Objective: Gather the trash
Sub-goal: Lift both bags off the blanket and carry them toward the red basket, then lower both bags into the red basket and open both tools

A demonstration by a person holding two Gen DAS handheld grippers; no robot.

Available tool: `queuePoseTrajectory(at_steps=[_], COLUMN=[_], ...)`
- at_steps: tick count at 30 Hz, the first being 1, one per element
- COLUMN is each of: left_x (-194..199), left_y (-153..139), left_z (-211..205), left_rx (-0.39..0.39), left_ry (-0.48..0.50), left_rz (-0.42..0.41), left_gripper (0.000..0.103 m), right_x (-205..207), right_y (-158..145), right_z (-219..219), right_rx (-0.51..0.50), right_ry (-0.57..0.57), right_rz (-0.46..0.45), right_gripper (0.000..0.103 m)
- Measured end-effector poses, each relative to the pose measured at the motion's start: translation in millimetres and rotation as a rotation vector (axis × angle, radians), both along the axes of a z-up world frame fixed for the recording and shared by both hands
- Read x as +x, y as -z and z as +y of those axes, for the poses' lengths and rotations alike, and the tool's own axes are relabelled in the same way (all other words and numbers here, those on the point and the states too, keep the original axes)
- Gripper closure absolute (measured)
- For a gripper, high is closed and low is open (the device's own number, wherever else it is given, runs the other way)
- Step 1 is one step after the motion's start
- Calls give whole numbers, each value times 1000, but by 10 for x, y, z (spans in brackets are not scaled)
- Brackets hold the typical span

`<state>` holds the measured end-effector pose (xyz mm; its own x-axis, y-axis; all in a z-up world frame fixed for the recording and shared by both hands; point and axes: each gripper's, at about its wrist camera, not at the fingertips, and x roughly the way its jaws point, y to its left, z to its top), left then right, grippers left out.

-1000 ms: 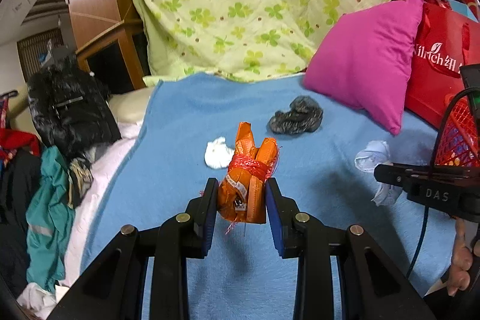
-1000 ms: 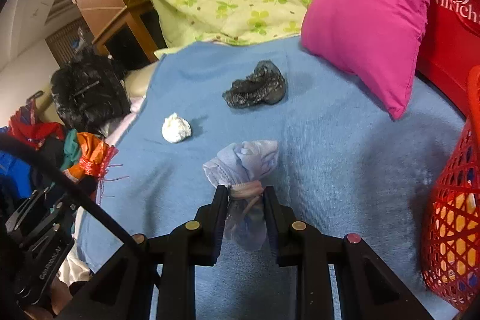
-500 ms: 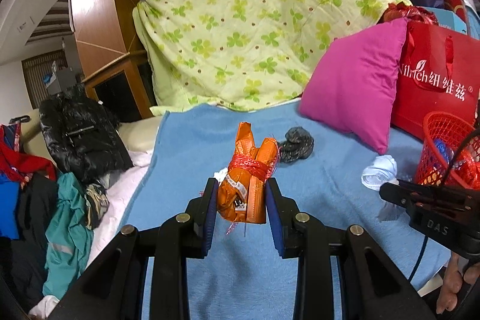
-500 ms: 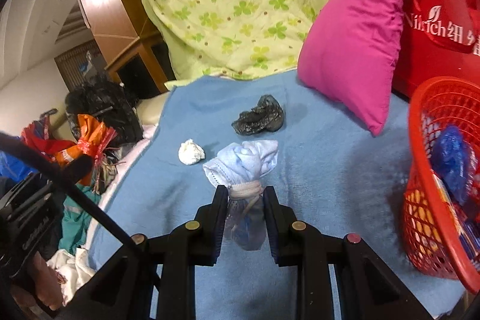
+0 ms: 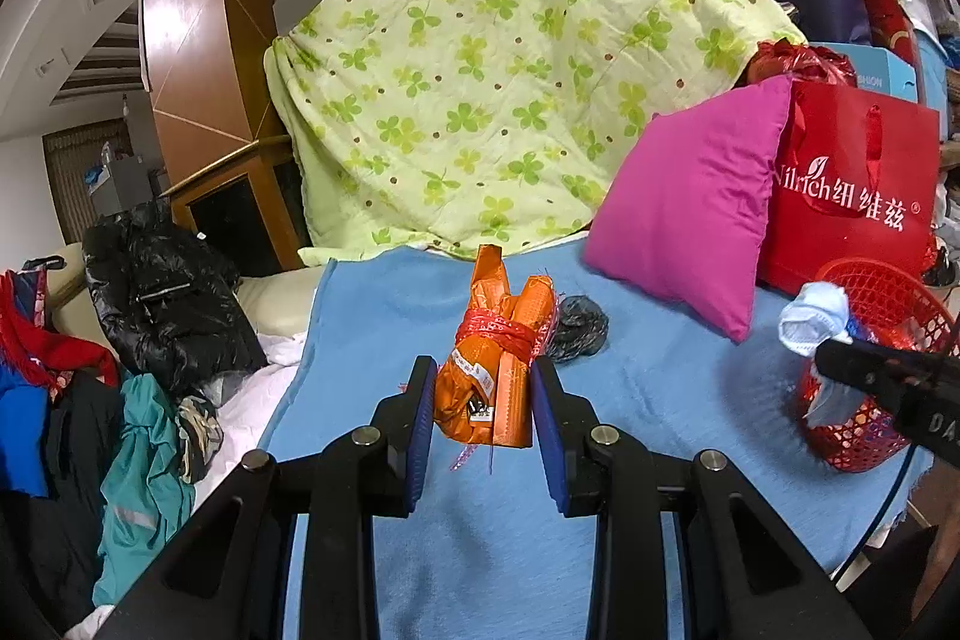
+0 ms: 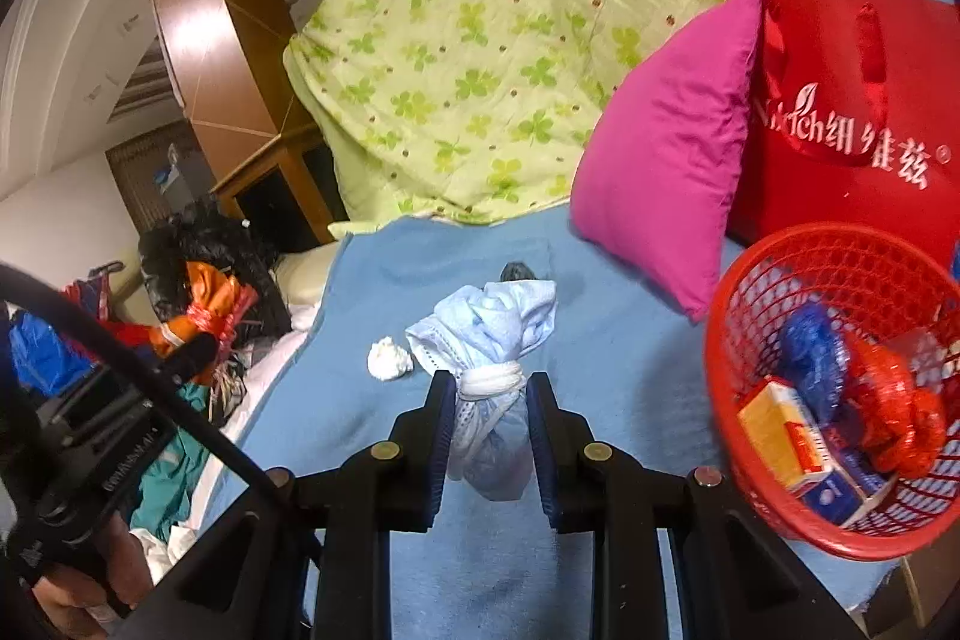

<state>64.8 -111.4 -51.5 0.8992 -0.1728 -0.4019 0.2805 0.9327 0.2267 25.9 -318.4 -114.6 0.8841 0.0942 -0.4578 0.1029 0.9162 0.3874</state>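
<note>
My left gripper [image 5: 483, 415] is shut on an orange wrapper bundle [image 5: 495, 370] tied with red string, held above the blue blanket [image 5: 660, 388]. My right gripper [image 6: 487, 421] is shut on a pale blue tied bag [image 6: 489, 340], held above the blanket left of the red basket [image 6: 774, 274]. The basket holds a blue bag, a red bag and cartons. A white paper wad [image 6: 389, 358] and a black crumpled bag [image 5: 576, 325] lie on the blanket. The orange bundle also shows in the right wrist view [image 6: 204, 304].
A magenta pillow [image 5: 690, 202] and a red paper bag [image 5: 852, 184] stand at the blanket's right. A green clover quilt [image 5: 510, 70] rises behind. Clothes and a black jacket [image 5: 156, 298] pile on the left.
Both grippers have lifted and pulled back with their loads. The right one has swung toward the red basket, which now shows fully in its view.
</note>
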Motion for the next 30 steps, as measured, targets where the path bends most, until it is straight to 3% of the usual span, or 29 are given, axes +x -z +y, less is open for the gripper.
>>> queuePoseTrajectory(at_steps=[16, 30], left_x=[-249, -429], left_y=[-226, -327], left_z=[-121, -367], left_rx=[-2, 24], left_ry=[51, 109], left_rz=[-44, -74], left_gripper=[70, 70], right_x=[-398, -668], right_y=[-295, -372], right_z=[-45, -224], right_rx=[-26, -10], right_ry=[43, 91], right_rz=[-66, -100], right_gripper=[77, 77])
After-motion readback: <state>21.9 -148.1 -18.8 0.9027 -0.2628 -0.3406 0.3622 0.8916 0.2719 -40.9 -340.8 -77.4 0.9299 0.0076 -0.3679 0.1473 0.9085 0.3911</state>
